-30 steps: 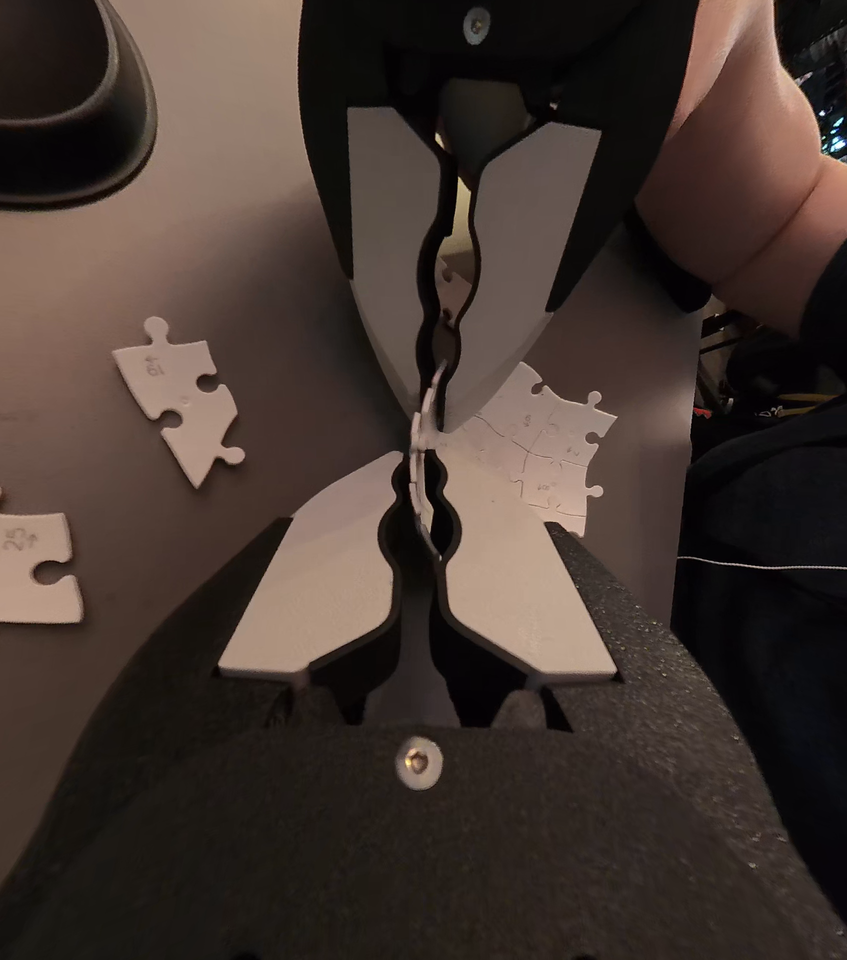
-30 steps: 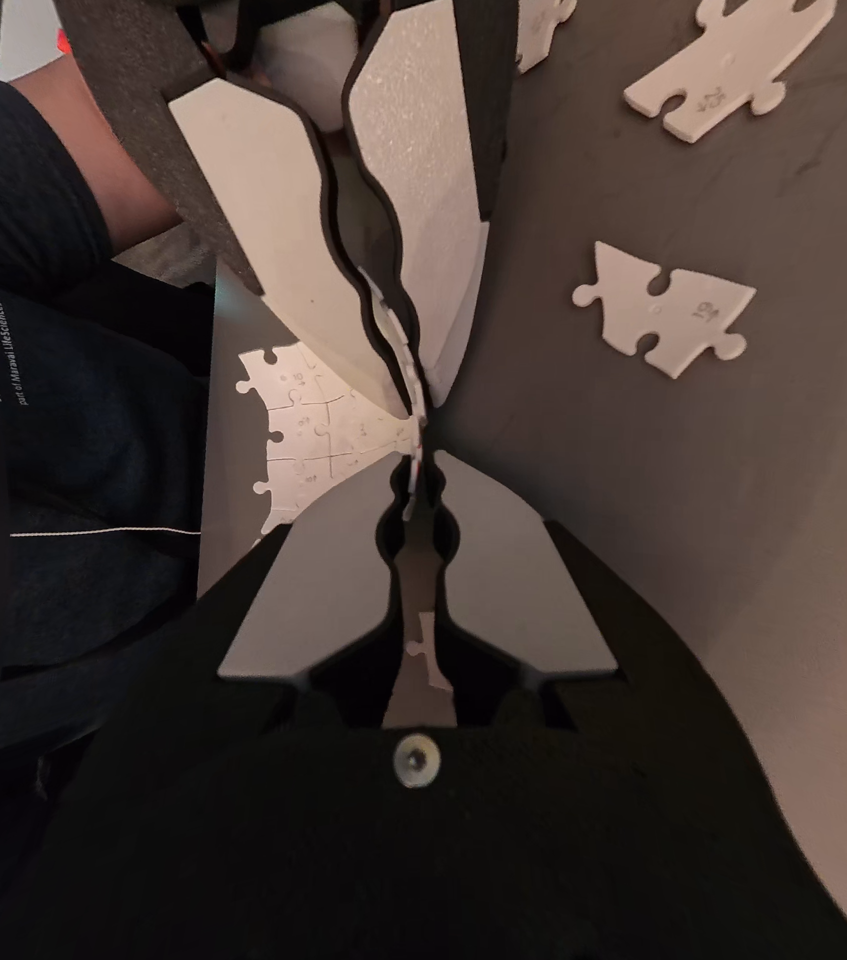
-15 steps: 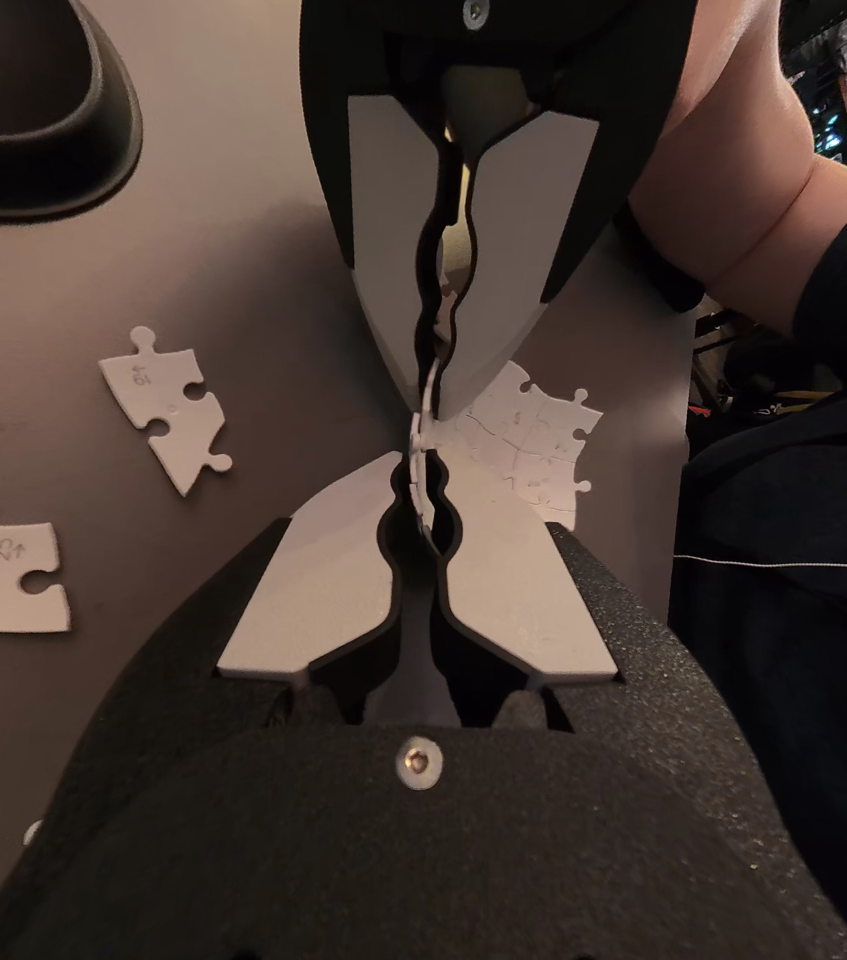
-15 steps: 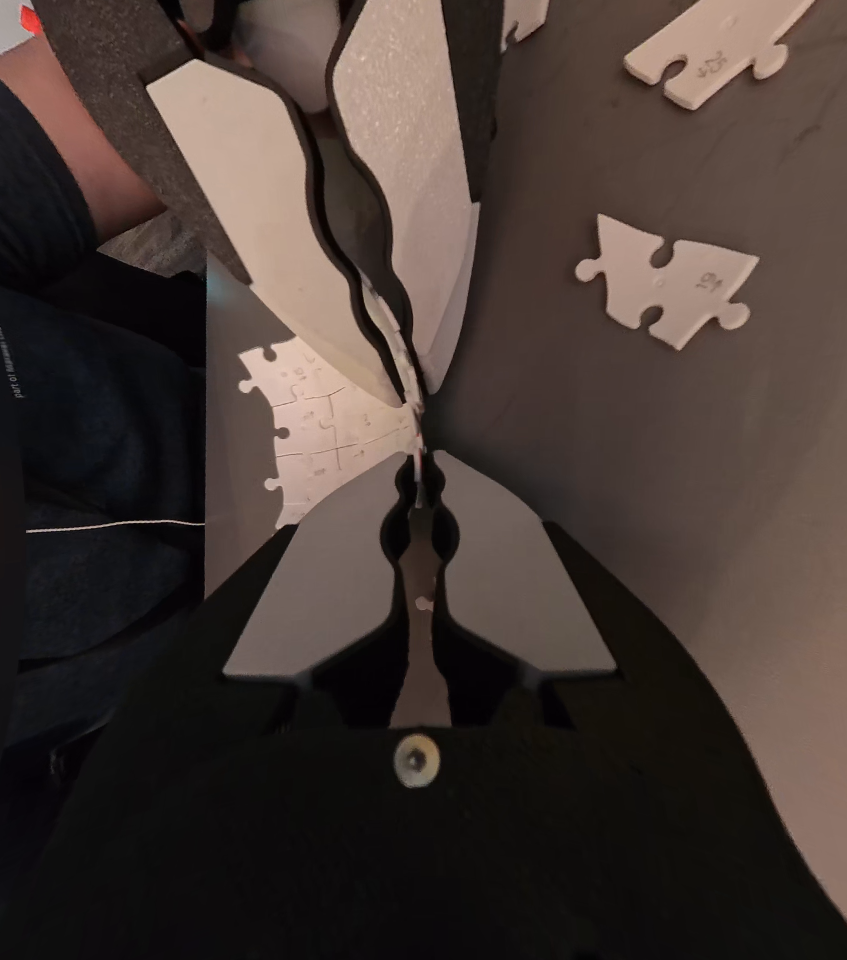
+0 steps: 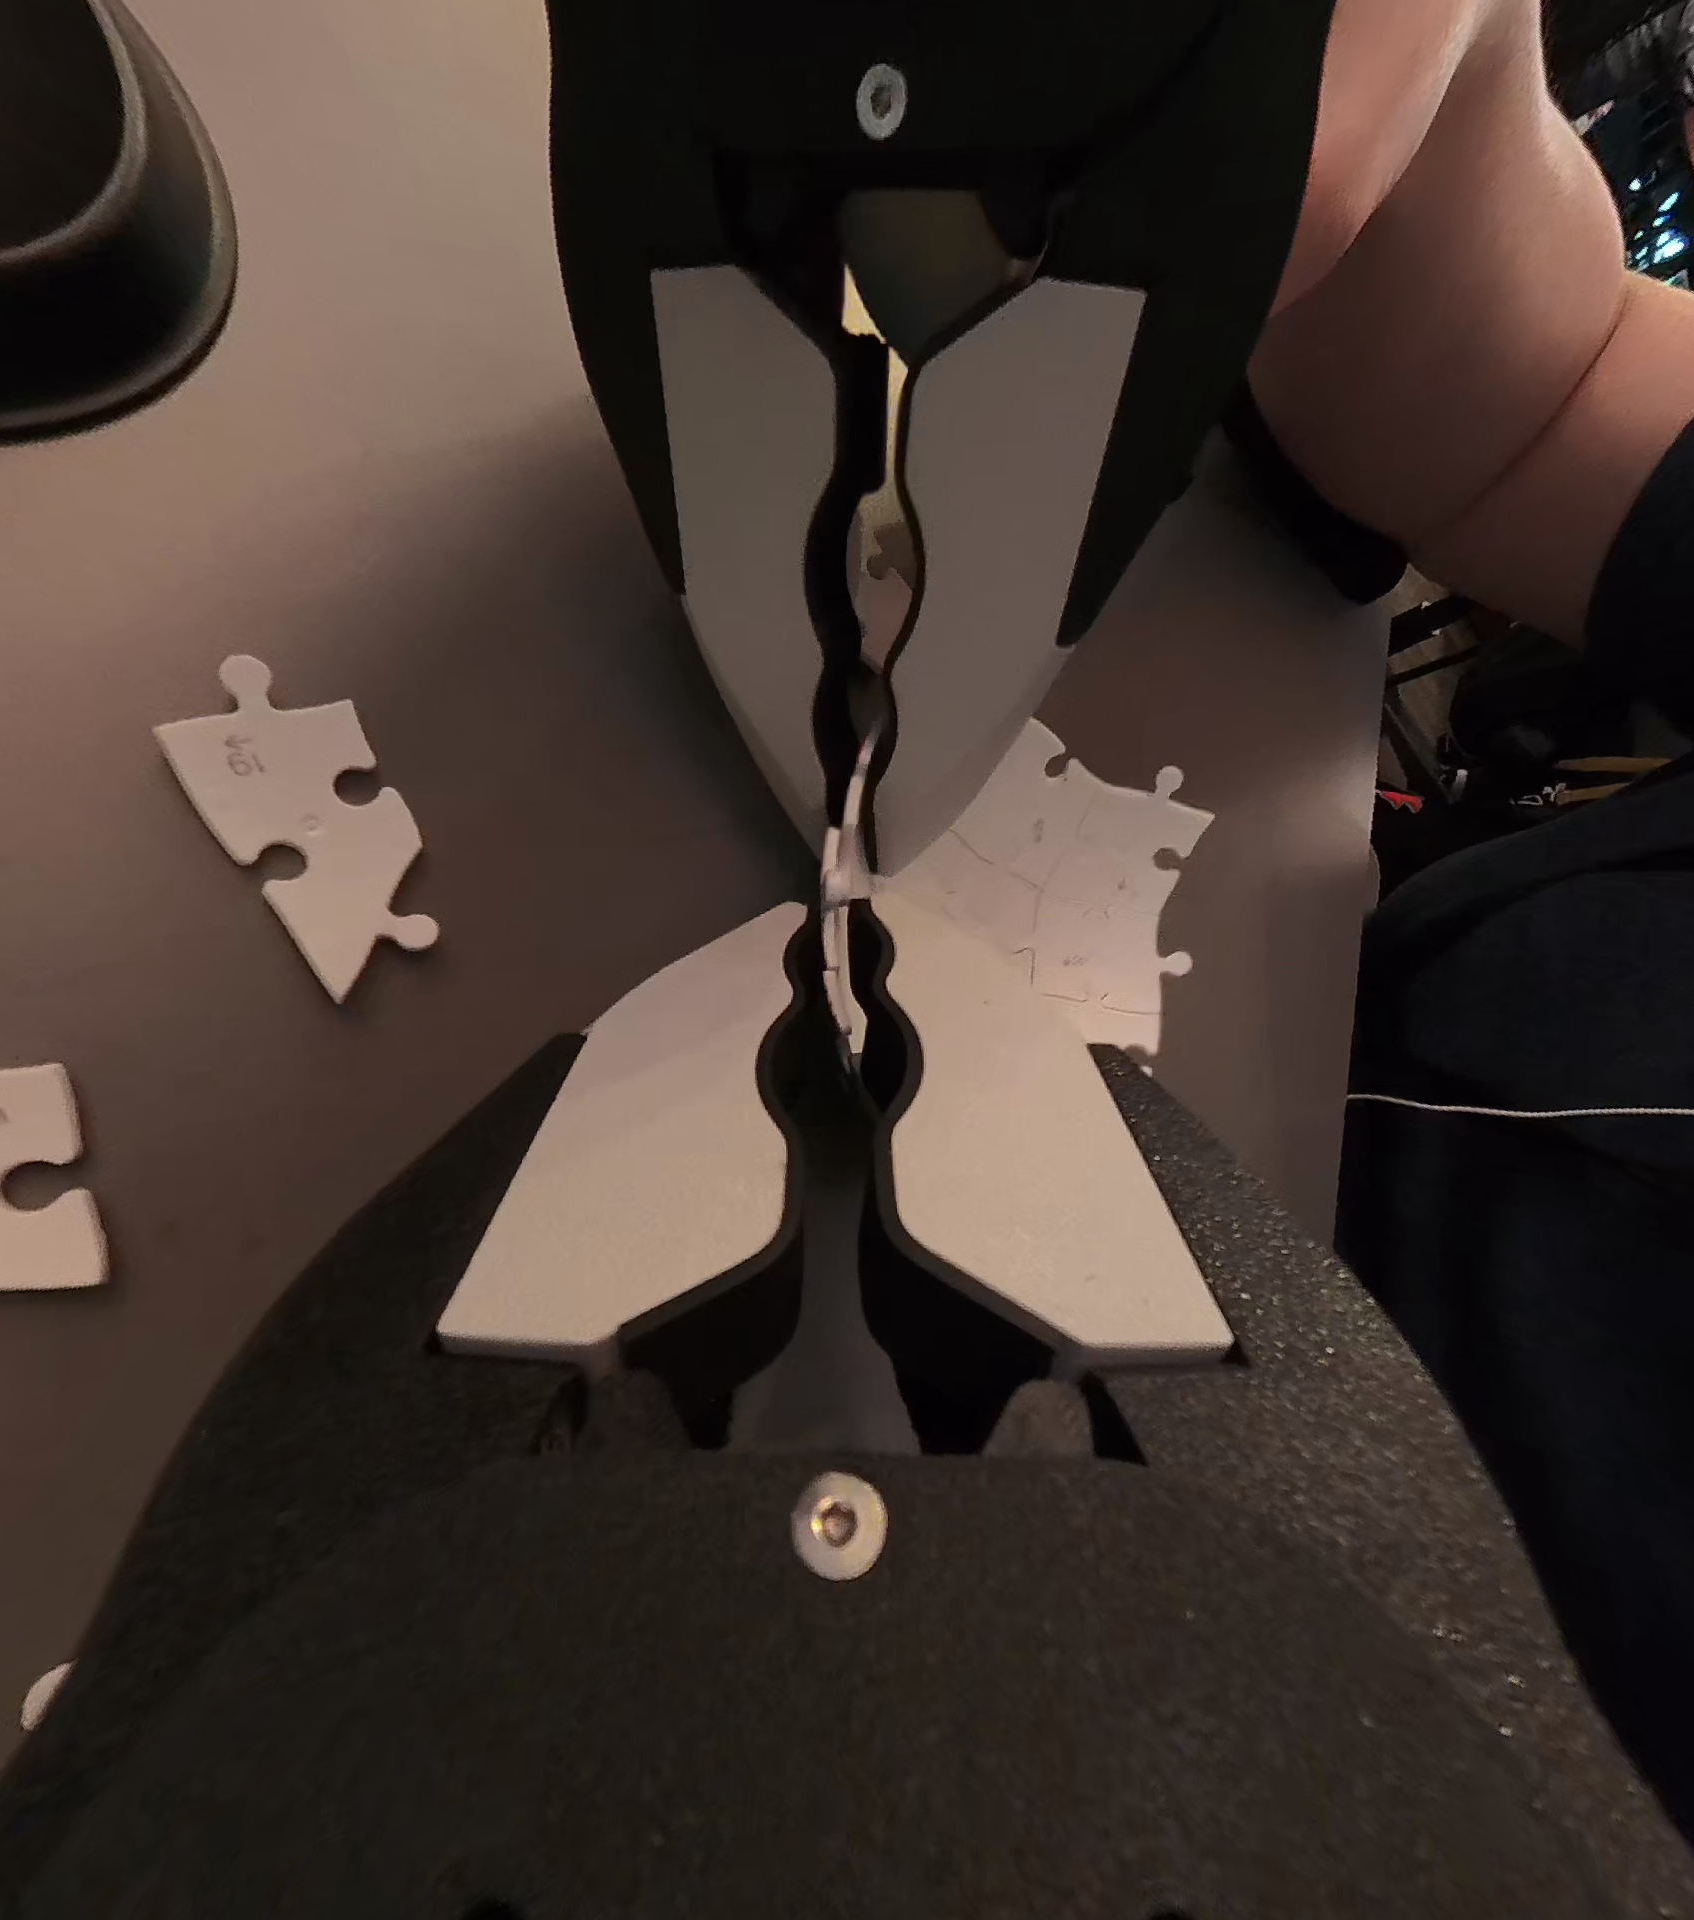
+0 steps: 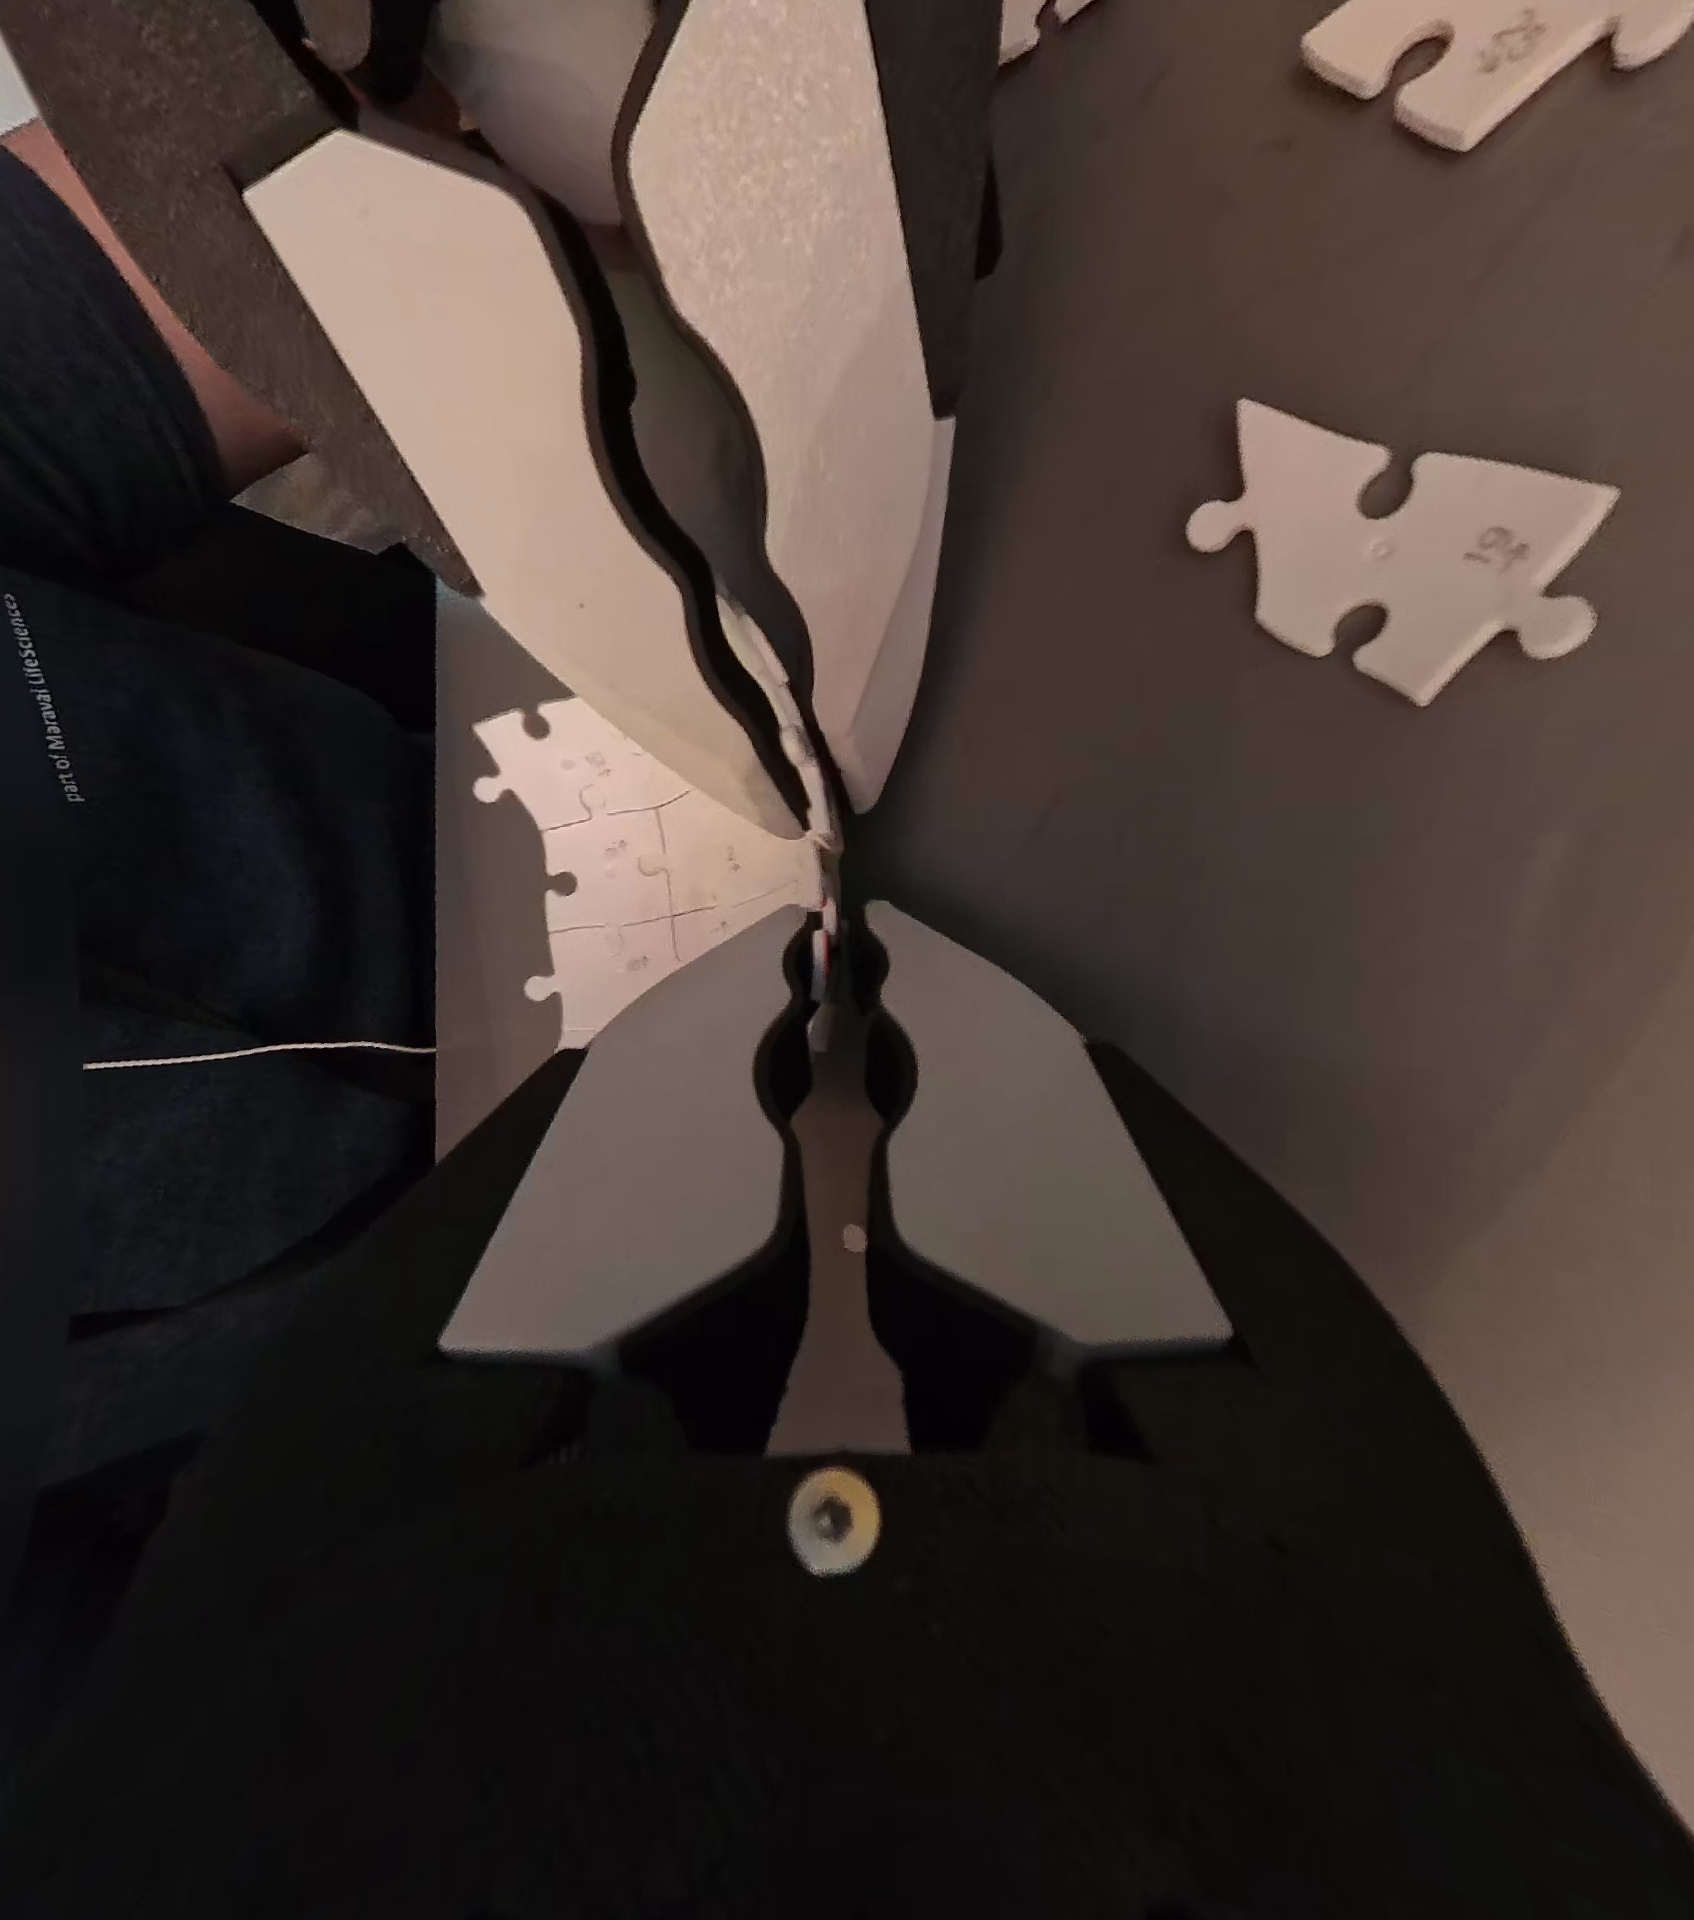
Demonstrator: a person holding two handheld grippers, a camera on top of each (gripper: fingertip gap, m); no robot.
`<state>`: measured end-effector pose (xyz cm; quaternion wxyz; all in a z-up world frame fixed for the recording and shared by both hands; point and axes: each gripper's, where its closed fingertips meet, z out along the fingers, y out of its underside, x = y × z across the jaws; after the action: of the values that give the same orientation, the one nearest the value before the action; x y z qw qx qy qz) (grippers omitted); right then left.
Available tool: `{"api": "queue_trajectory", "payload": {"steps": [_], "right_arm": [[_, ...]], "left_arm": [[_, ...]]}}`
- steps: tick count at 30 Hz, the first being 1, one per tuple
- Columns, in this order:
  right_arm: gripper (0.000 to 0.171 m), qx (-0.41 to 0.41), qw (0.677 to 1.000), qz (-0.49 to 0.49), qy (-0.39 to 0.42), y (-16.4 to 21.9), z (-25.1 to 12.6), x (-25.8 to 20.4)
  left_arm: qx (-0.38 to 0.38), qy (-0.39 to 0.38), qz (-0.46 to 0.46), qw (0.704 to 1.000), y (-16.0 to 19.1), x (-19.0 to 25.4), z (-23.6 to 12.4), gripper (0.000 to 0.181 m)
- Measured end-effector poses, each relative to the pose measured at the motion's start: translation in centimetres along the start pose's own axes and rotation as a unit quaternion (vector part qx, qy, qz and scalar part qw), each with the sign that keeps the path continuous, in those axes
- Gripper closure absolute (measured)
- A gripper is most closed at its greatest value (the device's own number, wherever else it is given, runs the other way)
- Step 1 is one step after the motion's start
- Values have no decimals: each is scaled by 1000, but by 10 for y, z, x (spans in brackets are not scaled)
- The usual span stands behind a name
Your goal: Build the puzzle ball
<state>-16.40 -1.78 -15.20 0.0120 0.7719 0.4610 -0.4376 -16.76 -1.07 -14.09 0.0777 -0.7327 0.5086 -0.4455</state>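
Early stage, by the look of it: a small joined section (image 5: 1071, 883) is pinched edge-on, above the surface (image 5: 531, 582), by left gripper (image 5: 838, 987) and right gripper (image 6: 827, 956), fingers narrow. 2 loose pieces (image 5: 303, 821) are left in view.

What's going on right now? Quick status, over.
Left gripper and right gripper both shut on assembled puzzle section, tip to tip. Loose pieces wait on table. Nothing obstructing.

2 loose pieces (image 5: 297, 821) on table (image 5: 510, 520)
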Motion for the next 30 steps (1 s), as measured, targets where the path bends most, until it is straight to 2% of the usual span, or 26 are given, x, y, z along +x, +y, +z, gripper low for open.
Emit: {"api": "queue_trajectory", "payload": {"steps": [11, 17, 19, 30], "right_arm": [[167, -1, 1000, 22, -10, 2, -1, -5], [166, -10, 1000, -14, 3, 2, 0, -5], [160, 3, 1000, -19, 10, -3, -1, -4], [167, 7, 998, -51, 18, -6, 1, -6]], "left_arm": [[4, 7, 10, 1000, -1, 5, 0, 177], [1, 11, 9, 1000, 0, 6, 2, 177], [2, 17, 6, 1000, -1, 7, 2, 177], [-2, 2, 35, 999, 0, 7, 4, 178]]}}
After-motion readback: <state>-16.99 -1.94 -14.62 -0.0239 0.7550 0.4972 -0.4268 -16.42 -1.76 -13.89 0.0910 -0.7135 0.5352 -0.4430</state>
